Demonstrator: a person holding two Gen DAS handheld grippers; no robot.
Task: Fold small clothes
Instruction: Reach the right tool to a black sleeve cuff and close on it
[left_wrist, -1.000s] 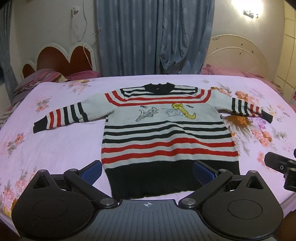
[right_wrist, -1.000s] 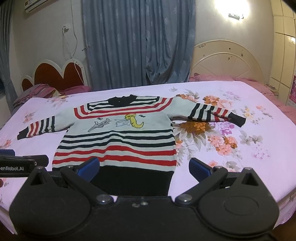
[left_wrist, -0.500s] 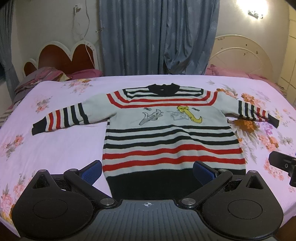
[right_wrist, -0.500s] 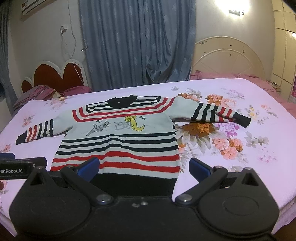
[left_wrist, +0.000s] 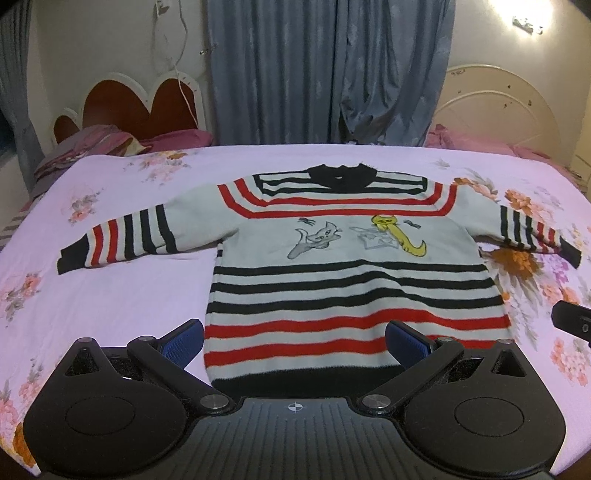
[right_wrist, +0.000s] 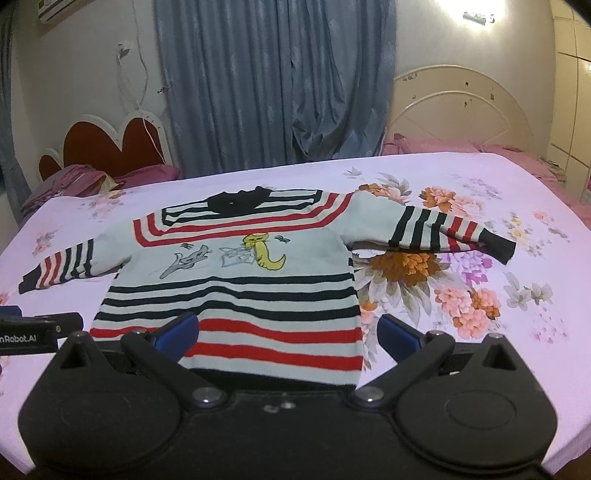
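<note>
The striped sweater (left_wrist: 354, 280) lies flat and face up on the flowered bedspread (left_wrist: 110, 288), both sleeves spread out and the black hem nearest the cameras. The left gripper (left_wrist: 294, 341) and right gripper (right_wrist: 288, 334) hang just above the hem with jaws spread wide, holding nothing. For a clean first fold, each gripper probably pinches one sleeve cuff (right_wrist: 498, 247) by a single layer and carries it squarely across the chest without dragging the body.

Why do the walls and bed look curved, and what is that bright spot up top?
Left wrist view: fisheye bending bows the pink floral bedsheet and curtains; a wall lamp glares at top right. Right wrist view: same bowing, the lamp blown out, the striped knit sweater evenly lit and fairly sharp.
</note>
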